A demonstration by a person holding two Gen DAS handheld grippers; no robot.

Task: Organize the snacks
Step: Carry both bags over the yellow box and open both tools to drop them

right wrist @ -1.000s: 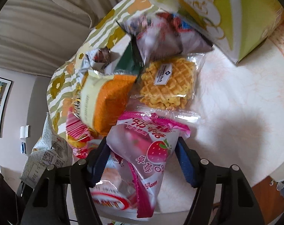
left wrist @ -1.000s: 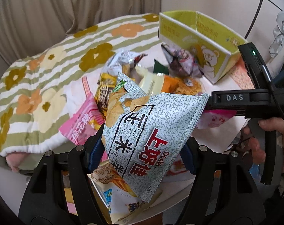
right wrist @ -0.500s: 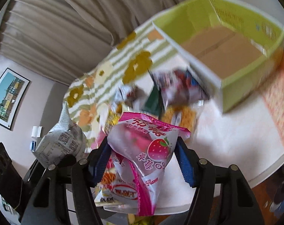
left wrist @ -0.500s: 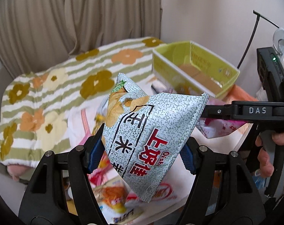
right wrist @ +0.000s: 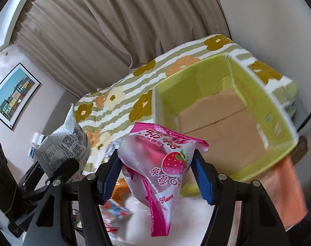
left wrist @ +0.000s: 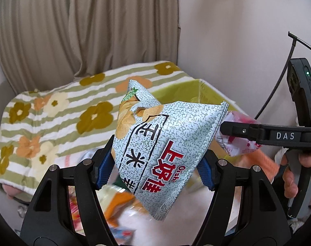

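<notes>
My left gripper (left wrist: 156,166) is shut on a grey speckled chip bag (left wrist: 165,143) with red characters, held in the air. In the right wrist view the same chip bag (right wrist: 63,145) shows at the left. My right gripper (right wrist: 157,174) is shut on a pink strawberry snack bag (right wrist: 163,164); this pink bag (left wrist: 237,141) also peeks out behind the chip bag in the left wrist view. A green cardboard box (right wrist: 243,78) with a brown bottom stands open just beyond the pink bag. Only the rim of that box (left wrist: 206,90) shows past the chip bag.
More snack packets (right wrist: 114,211) lie blurred on the white table (right wrist: 192,225) below both grippers. A striped flowered blanket (left wrist: 52,119) covers the furniture behind, with beige curtains (left wrist: 83,30) beyond. A person's hand (left wrist: 292,174) grips the right tool's handle. An orange cloth (right wrist: 286,188) lies beside the box.
Both grippers have risen from the snack pile and moved toward the green box, each carrying its bag. The box's open inside now faces the right wrist camera.
</notes>
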